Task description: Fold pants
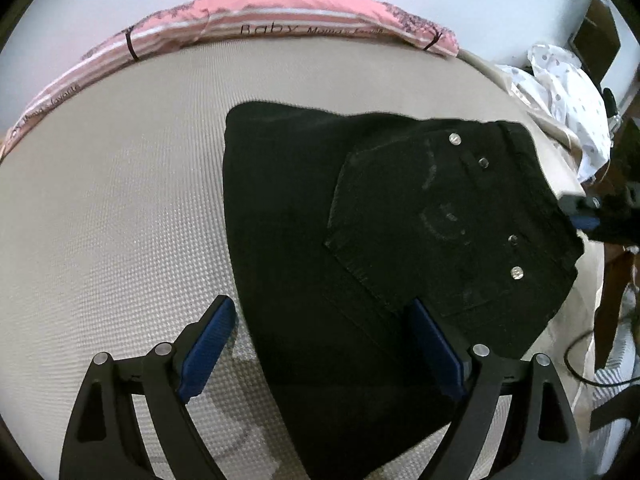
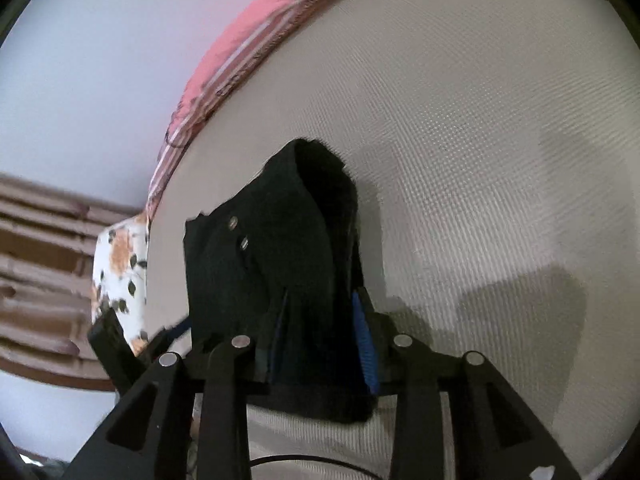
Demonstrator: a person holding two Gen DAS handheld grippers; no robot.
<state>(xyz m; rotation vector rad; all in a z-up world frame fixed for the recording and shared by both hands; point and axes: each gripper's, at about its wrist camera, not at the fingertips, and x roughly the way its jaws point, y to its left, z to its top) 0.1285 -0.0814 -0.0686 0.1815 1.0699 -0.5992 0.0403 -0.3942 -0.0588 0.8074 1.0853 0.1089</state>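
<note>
Left gripper (image 1: 320,344): jaws spread wide, nothing gripped, poised above near edge of black pants (image 1: 380,240). Left blue pad (image 1: 206,350) over bare beige mattress (image 1: 112,208), right pad over dark cloth. Pants folded, lying flat on mattress, pocket and rivets facing up, waistband toward right edge. Pink bolster (image 1: 280,20) along far side, well apart from pants. Right gripper (image 2: 320,336): jaws narrow, bunched waistband end of pants (image 2: 280,248) between blue pads; cannot tell whether pads press cloth. White floral cloth (image 2: 120,272) left of pants.
</note>
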